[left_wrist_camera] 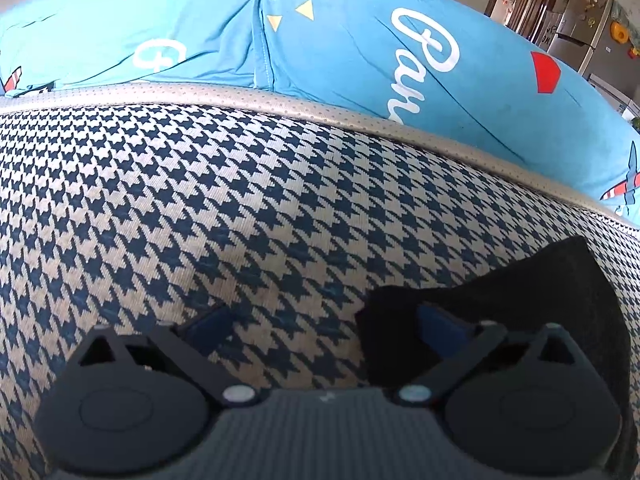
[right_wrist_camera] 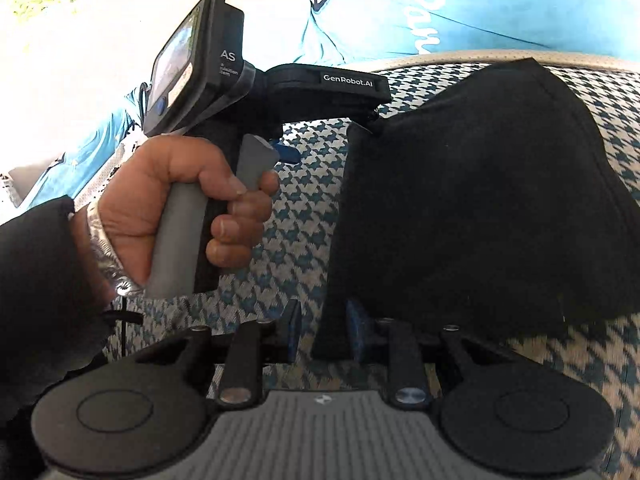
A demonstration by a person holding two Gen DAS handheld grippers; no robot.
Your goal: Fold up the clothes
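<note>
Here: one black garment [right_wrist_camera: 472,200], folded, lying flat on a houndstooth cushion [left_wrist_camera: 200,208] at about 2 o'clock in the right wrist view, presumably laid there for a further fold. Left tool [left_wrist_camera: 320,328]: jaws wide apart, nothing between them, its right finger resting over the cloth's corner. Right tool [right_wrist_camera: 324,332]: jaws narrowed about the garment's near edge; a firm pinch cannot be confirmed. Bare cushion at 9 o'clock offers working room; blue printed bedding [left_wrist_camera: 400,60] borders 12 o'clock.

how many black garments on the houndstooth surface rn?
1. The black garment lies on the houndstooth surface, its near edge at the right gripper and a corner by the left gripper. More could lie out of frame.
</note>
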